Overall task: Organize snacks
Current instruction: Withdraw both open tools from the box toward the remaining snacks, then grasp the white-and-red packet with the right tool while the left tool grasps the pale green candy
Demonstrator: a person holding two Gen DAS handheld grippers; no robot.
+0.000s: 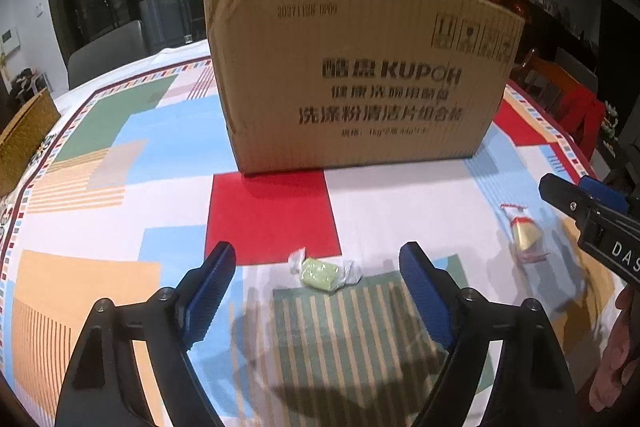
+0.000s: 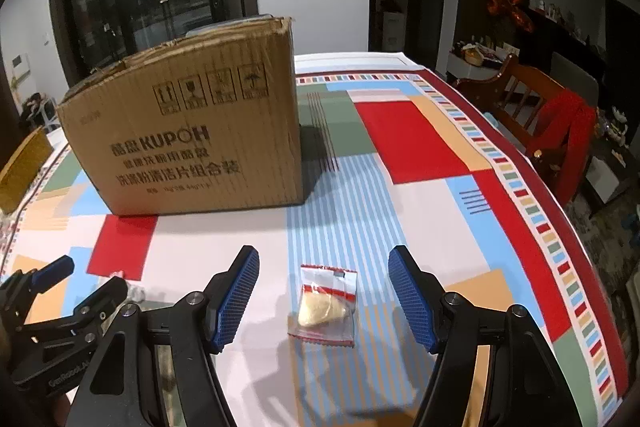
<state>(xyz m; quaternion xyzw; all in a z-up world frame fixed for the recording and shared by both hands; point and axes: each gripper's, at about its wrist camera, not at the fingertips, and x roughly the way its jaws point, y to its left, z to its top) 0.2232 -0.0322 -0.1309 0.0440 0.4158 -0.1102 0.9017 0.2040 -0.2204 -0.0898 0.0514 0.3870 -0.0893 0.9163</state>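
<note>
While both my grippers hang empty over the tablecloth (image 1: 380, 195), each has its own snack dead ahead at twelve o'clock. My left gripper (image 1: 318, 269), jaws wide, frames the green wrapped candy (image 1: 322, 271), whose long axis runs nine to three across the gap. My right gripper (image 2: 324, 277), parted about as far, frames the clear pouch (image 2: 326, 303), lying twelve to six. Beyond stands the cardboard box (image 1: 356, 75); open cloth surrounds both snacks.
</note>
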